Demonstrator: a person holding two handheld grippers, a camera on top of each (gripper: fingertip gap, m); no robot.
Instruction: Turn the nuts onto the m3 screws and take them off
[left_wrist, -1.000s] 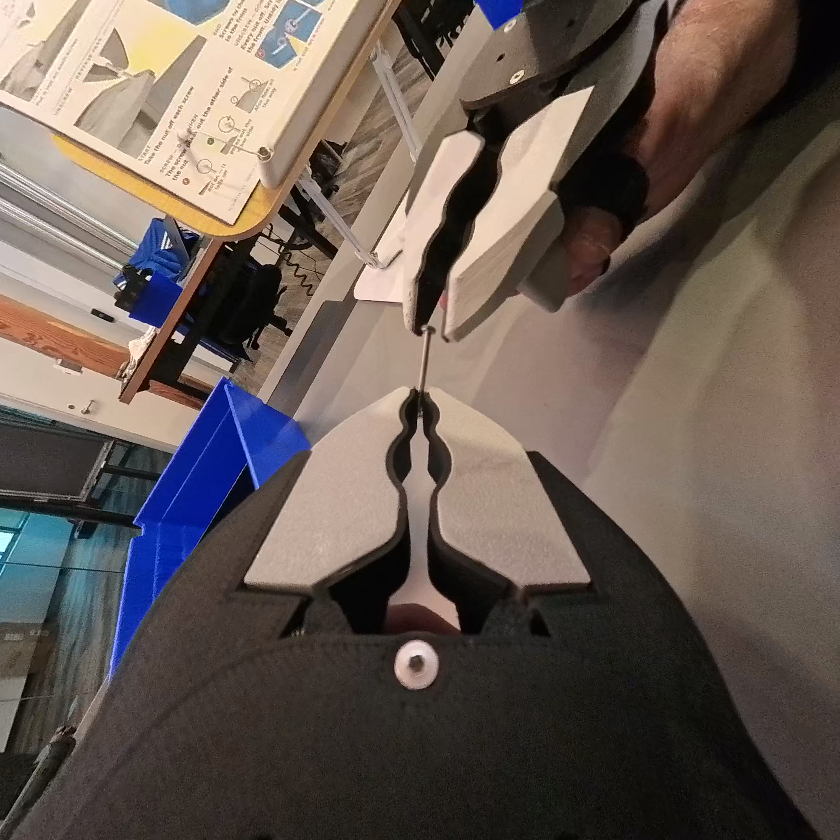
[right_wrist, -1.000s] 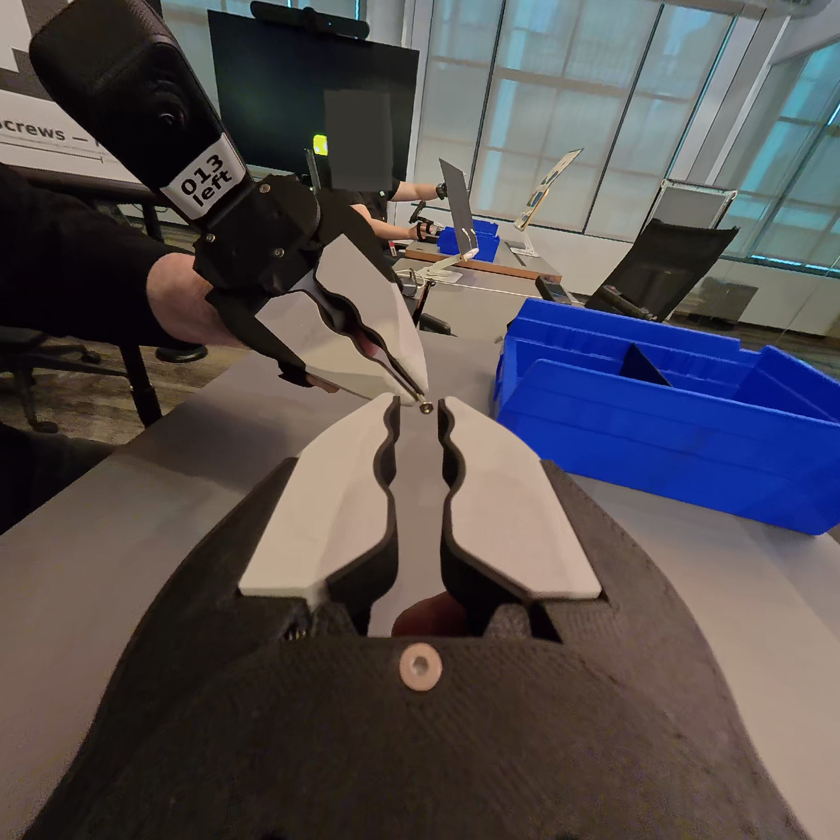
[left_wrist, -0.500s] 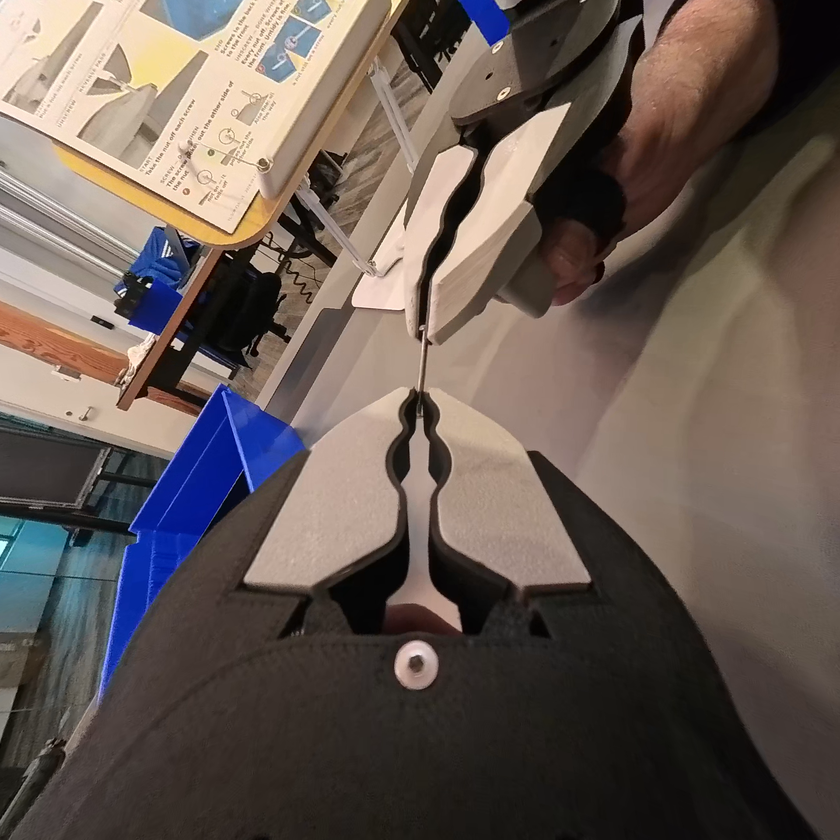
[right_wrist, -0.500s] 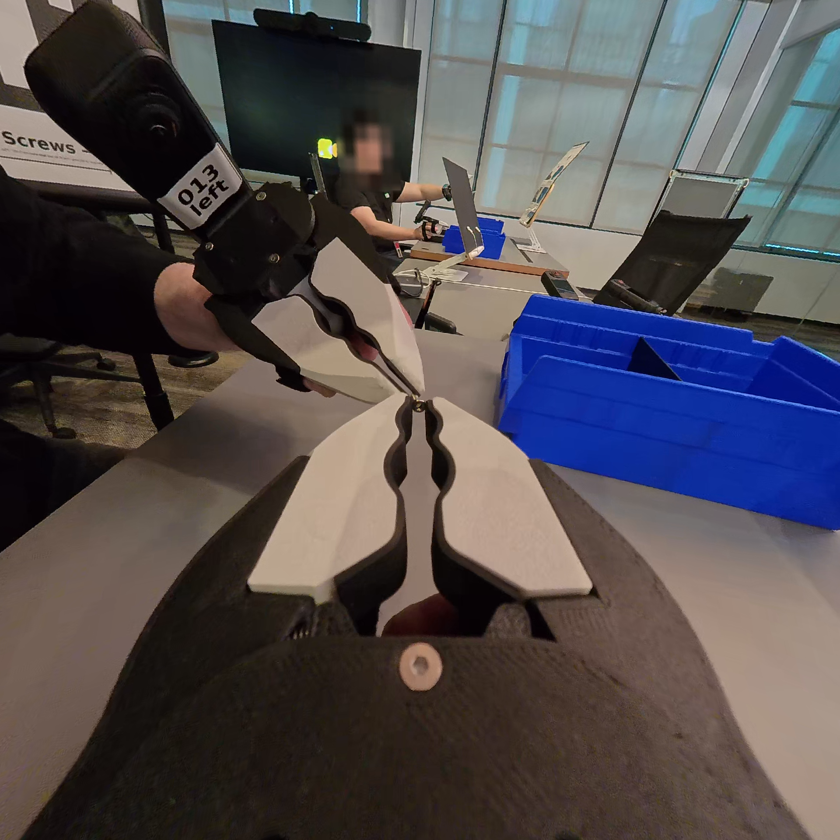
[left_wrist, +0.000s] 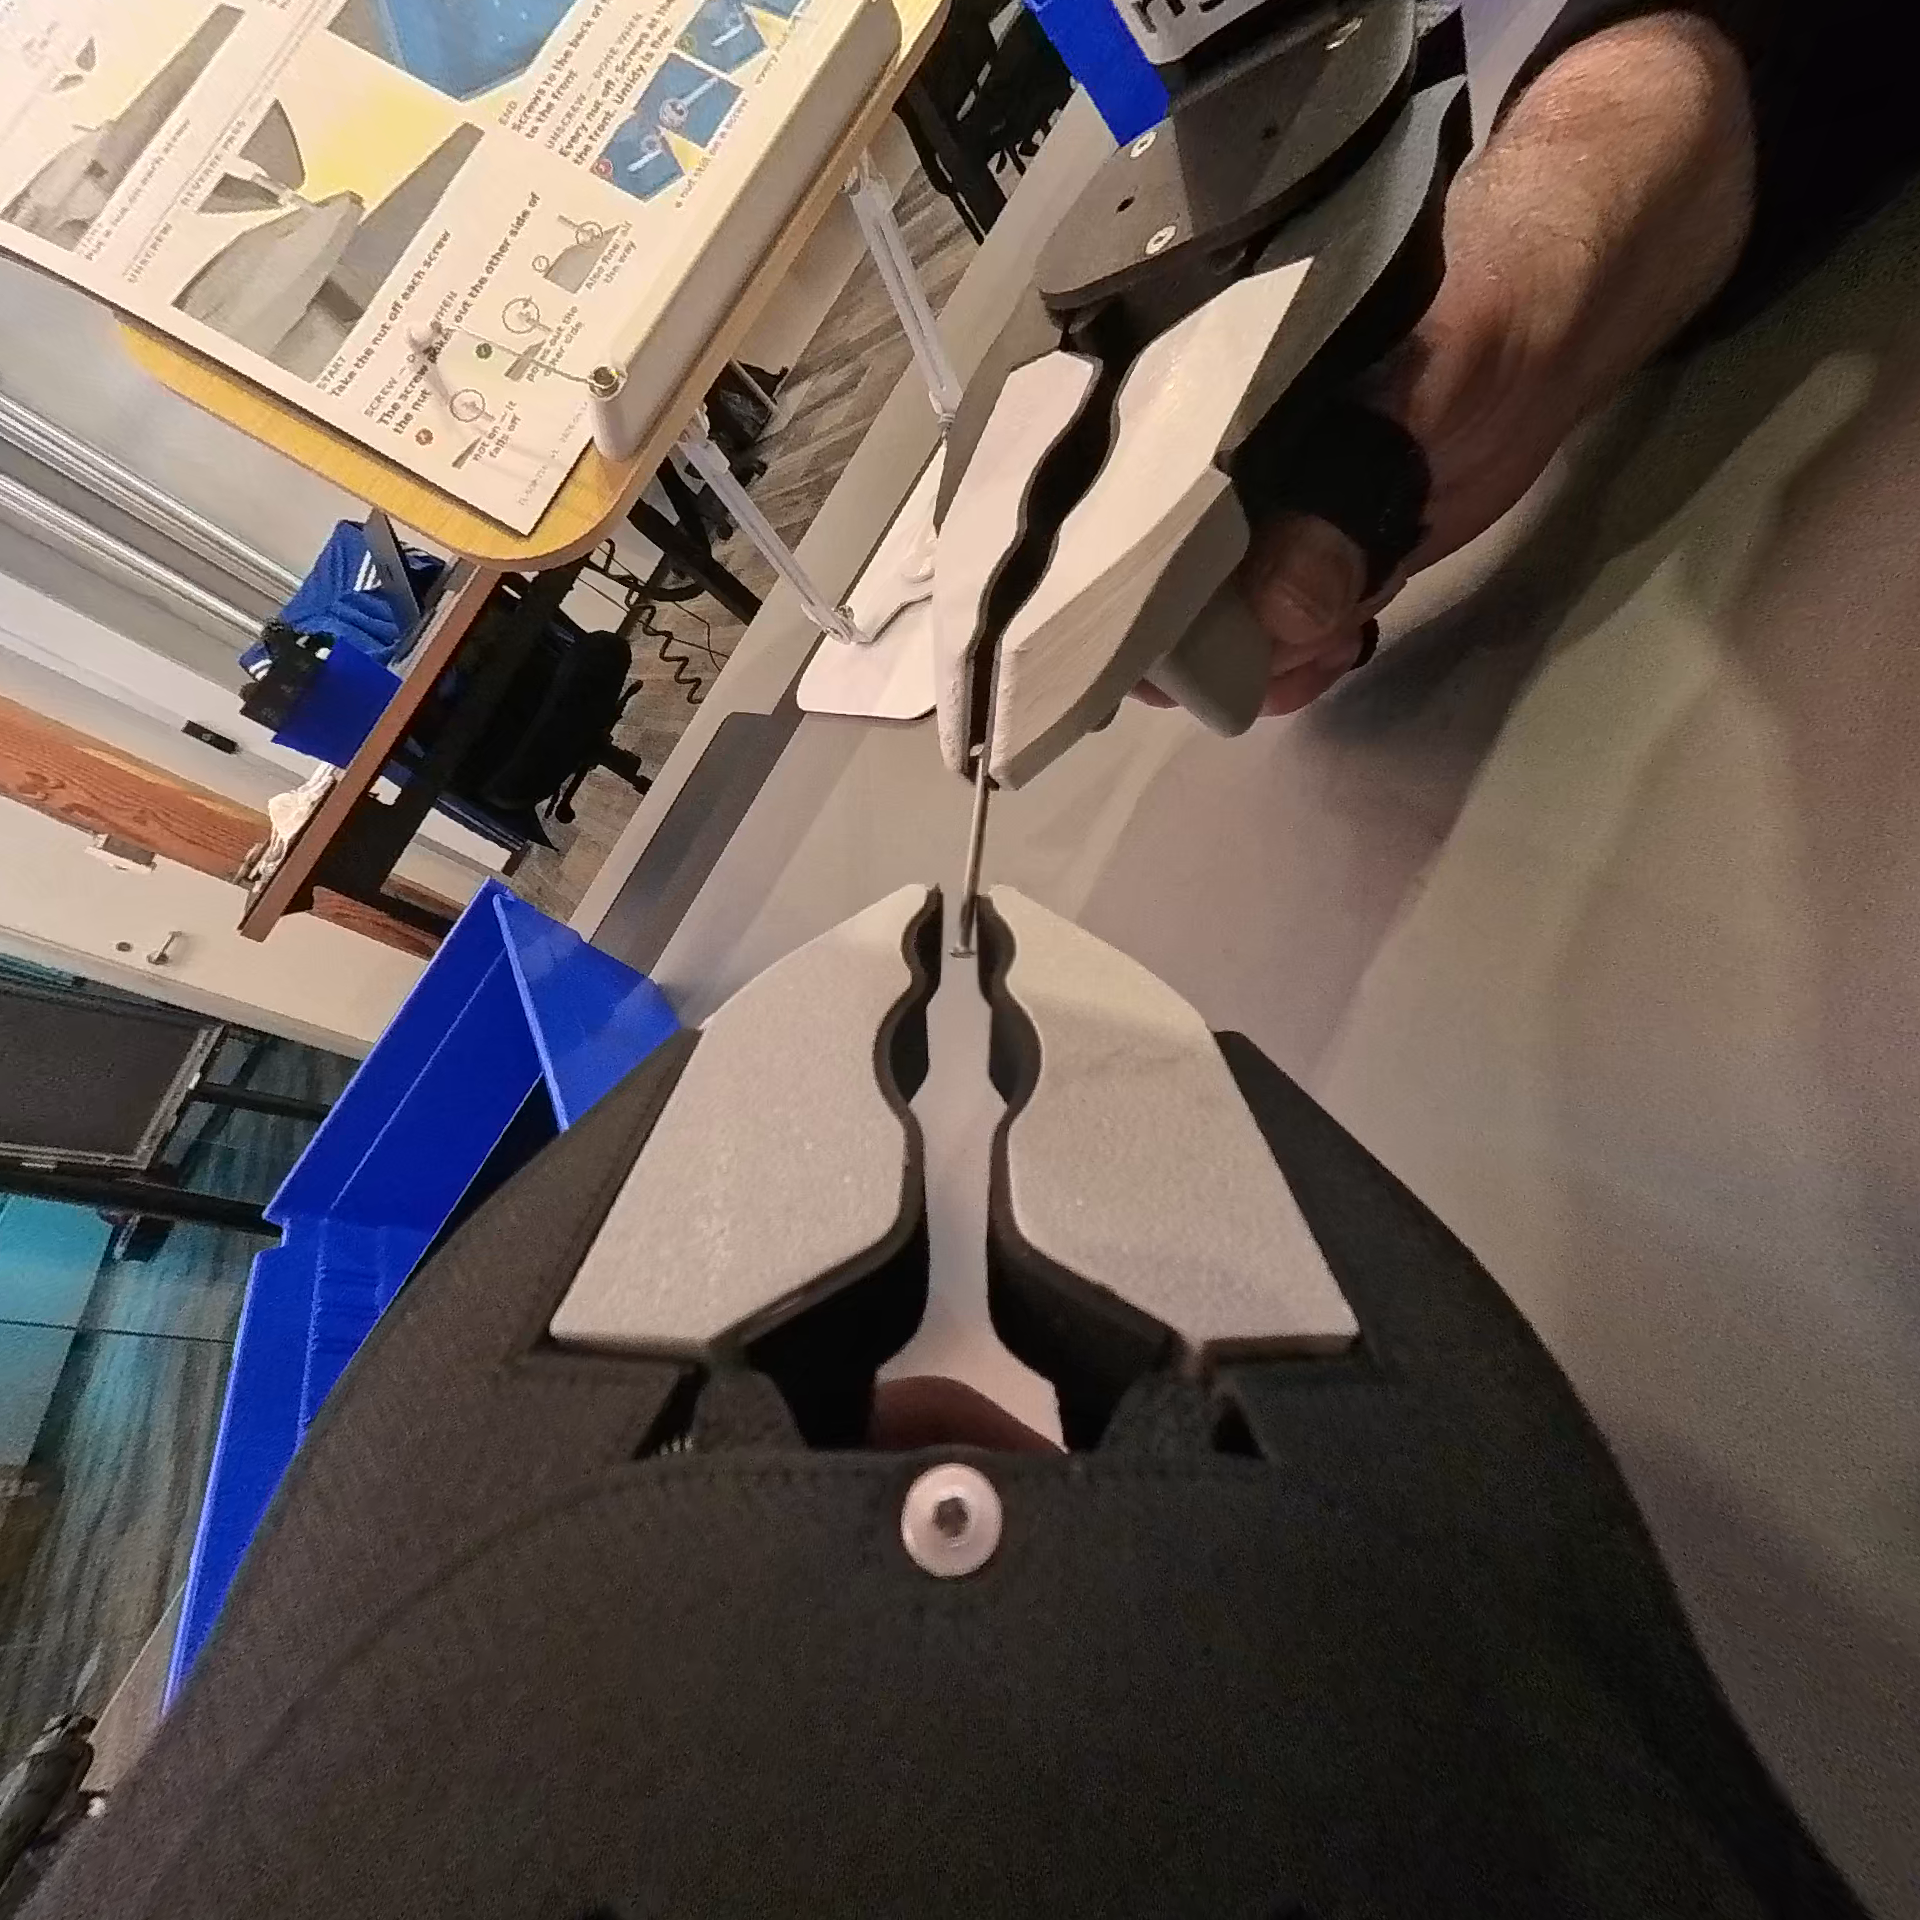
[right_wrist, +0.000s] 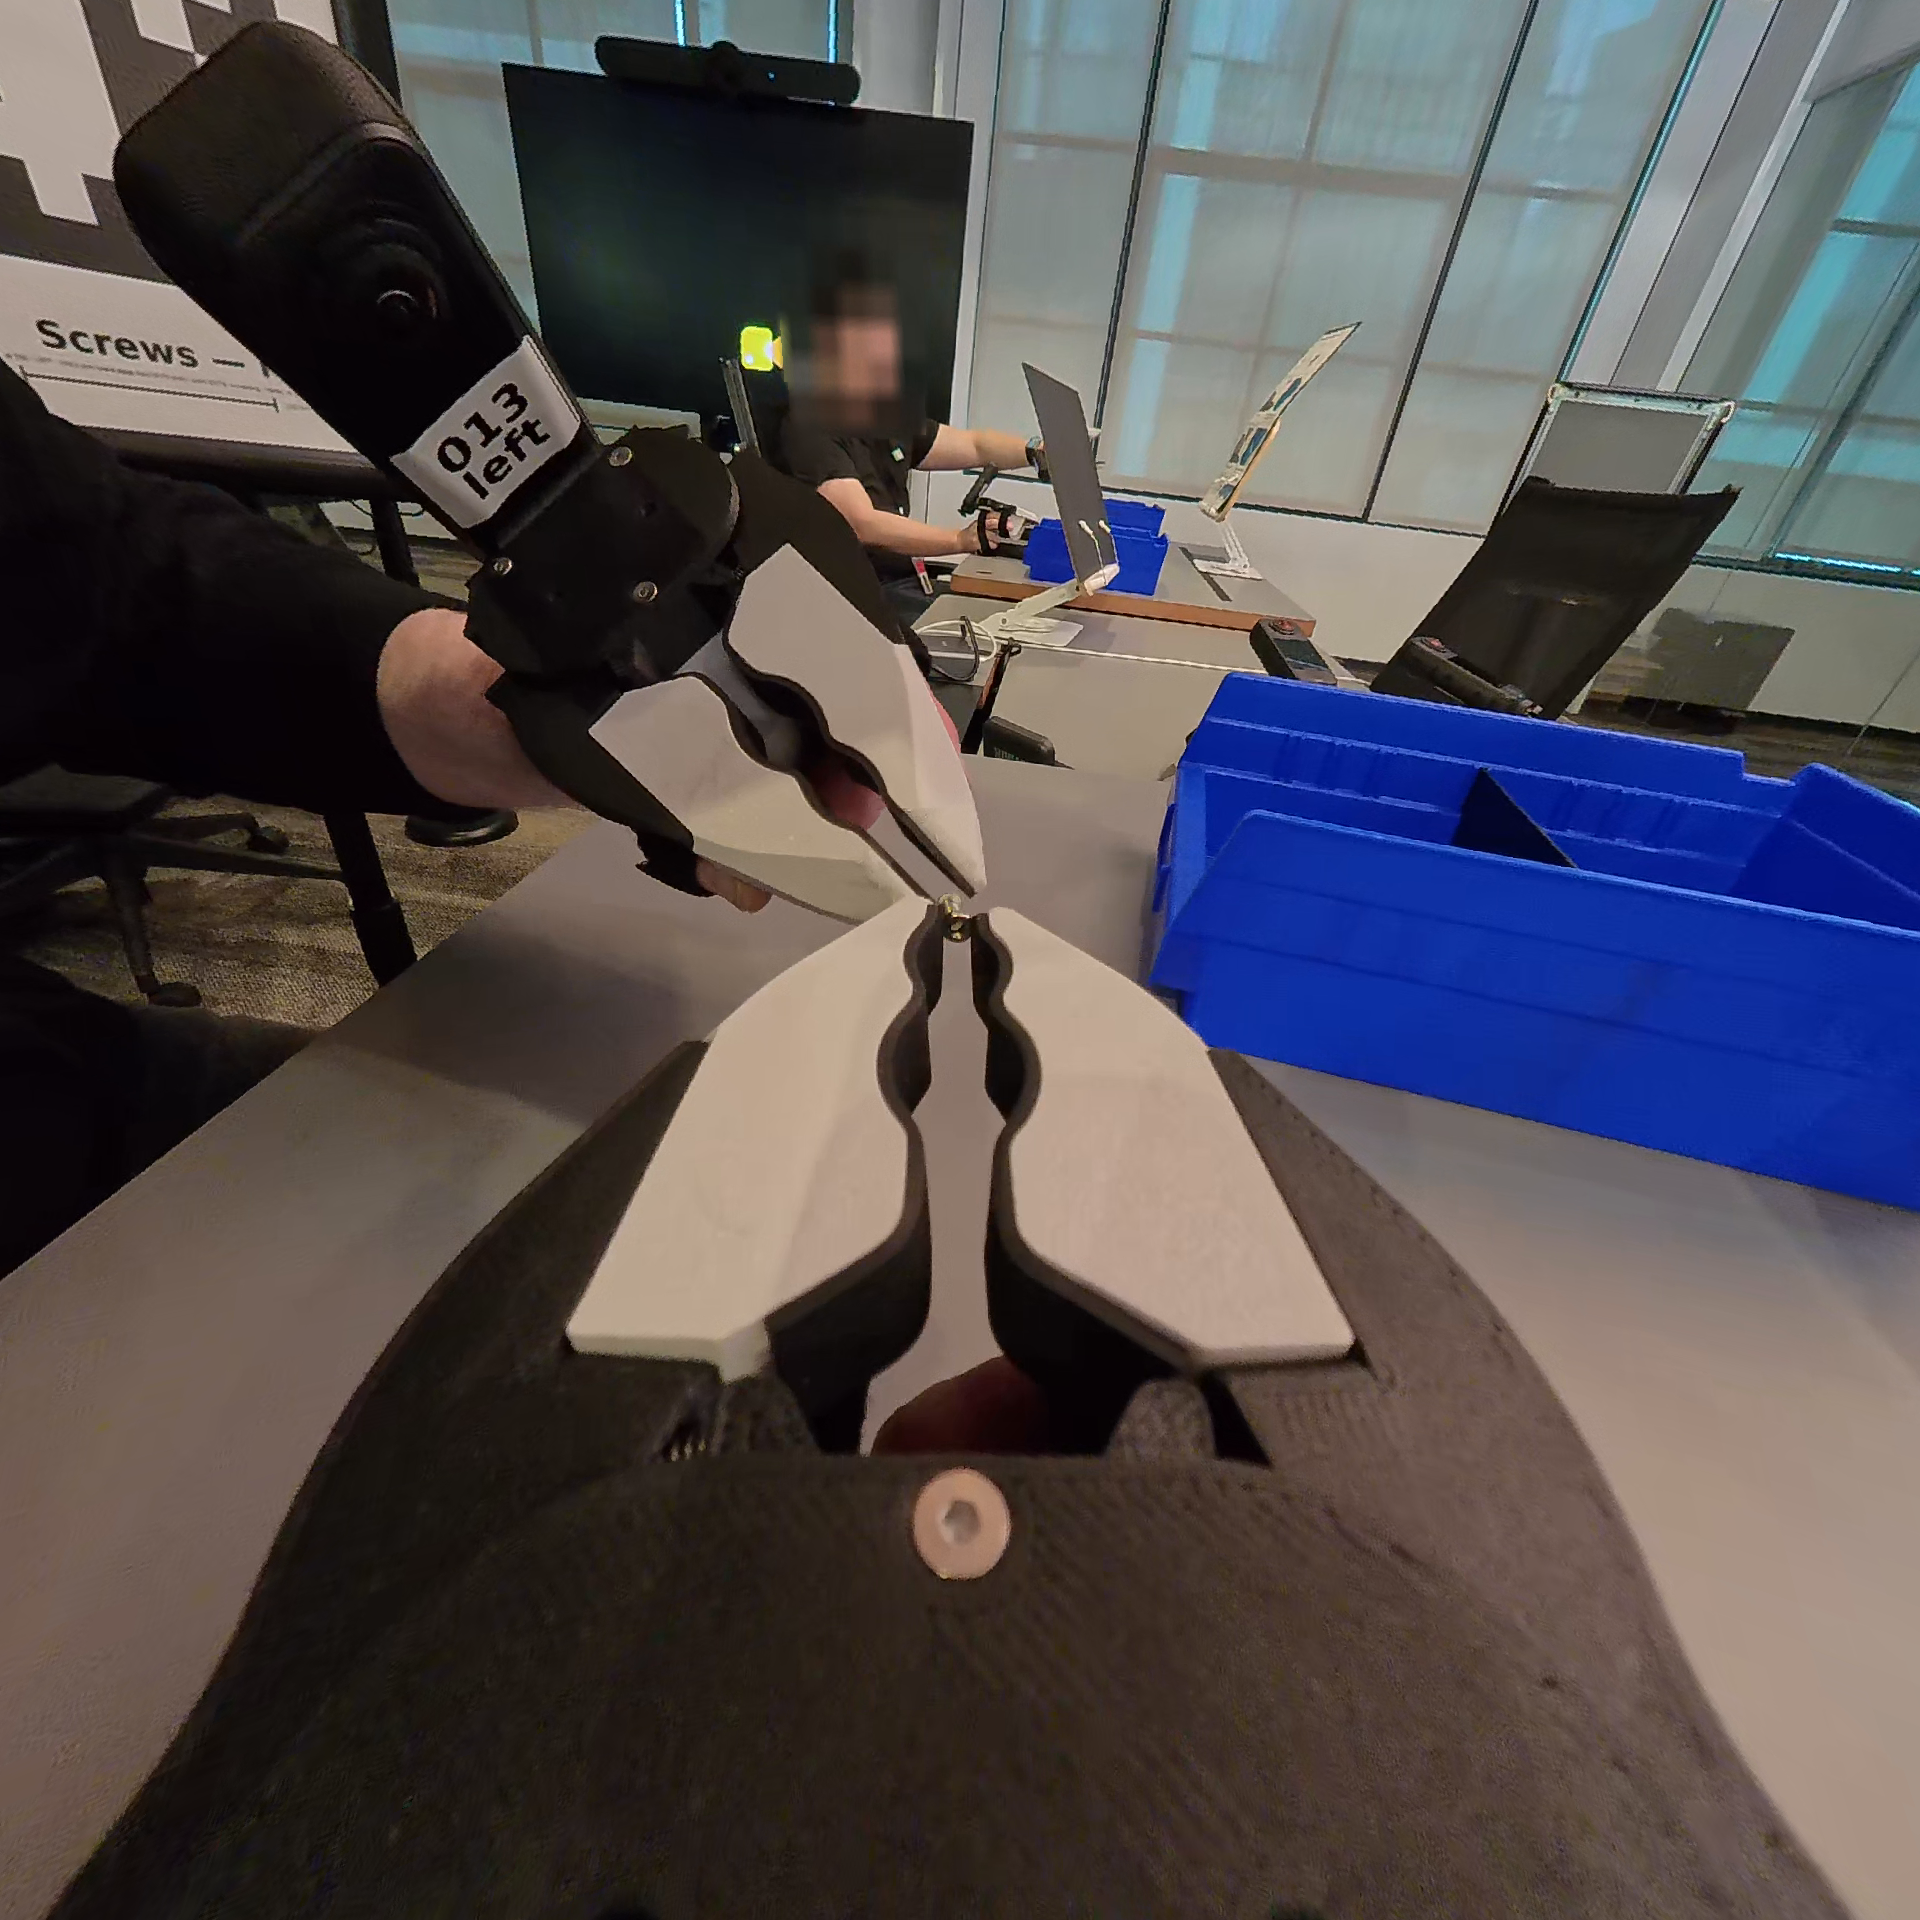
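Pinching the head end of a thin steel M3 screw (left_wrist: 972, 852) between its grey fingertips, the left gripper (left_wrist: 962, 918) has its jaws drawn narrow around the shank. In the left wrist view the screw runs straight from those tips up to the right gripper (left_wrist: 983, 750), whose jaws close on the far end. The right wrist view shows the same meeting from the other side: the right gripper (right_wrist: 958, 918) is clamped on a small brass-coloured nut (right_wrist: 952, 928) at its very tips, and the left gripper (right_wrist: 940, 883) comes in from the upper left, its points just touching that spot. Both tools are held in the air above the plain grey tabletop (right_wrist: 312, 1122). A blue plastic divided bin (right_wrist: 1558, 914) sits on the tabletop to the right, well apart from the grippers. An illustrated instruction sheet on a stand (left_wrist: 416, 208) is in the background of the left wrist view.
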